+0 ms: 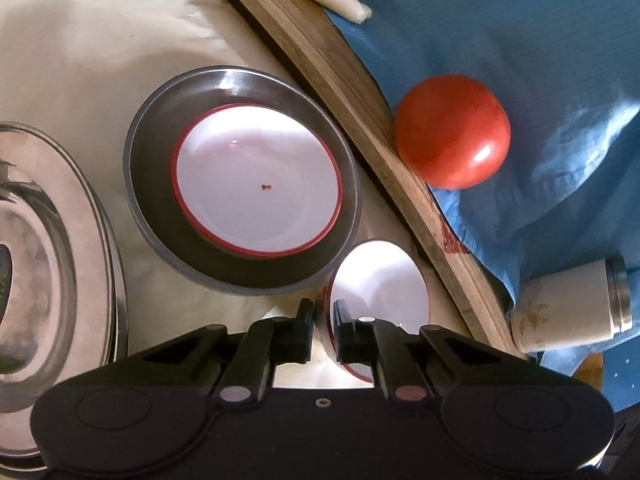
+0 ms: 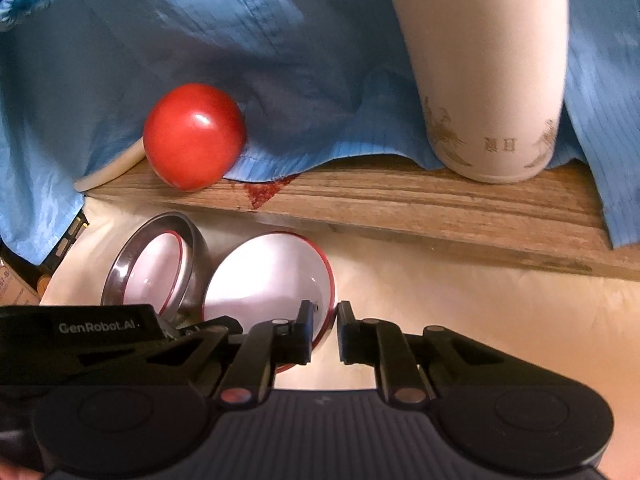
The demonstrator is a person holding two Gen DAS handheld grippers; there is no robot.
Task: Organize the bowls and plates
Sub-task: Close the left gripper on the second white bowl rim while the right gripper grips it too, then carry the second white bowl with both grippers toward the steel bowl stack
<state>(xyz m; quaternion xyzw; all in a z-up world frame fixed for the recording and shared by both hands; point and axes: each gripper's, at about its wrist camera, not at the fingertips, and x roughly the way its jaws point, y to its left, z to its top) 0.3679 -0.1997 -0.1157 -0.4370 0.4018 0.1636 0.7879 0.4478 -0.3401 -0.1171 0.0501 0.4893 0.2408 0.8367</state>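
2 red-rimmed bowls (image 1: 258,182) (image 1: 380,284), 1 steel bowl (image 1: 160,148), 1 steel plate (image 1: 60,248)

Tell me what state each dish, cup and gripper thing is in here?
Loose white bowl: tilted on edge, rim between both grippers' fingers.
Nested white bowl: upright, sitting inside the steel bowl.
Steel bowl: upright on the cream cloth.
Steel plates: stacked.
White cup: standing upright on the wooden board.
Tomato: whole, resting on the board.
Left gripper: shut on the loose bowl's rim.
Right gripper: closing around that rim; contact unclear.
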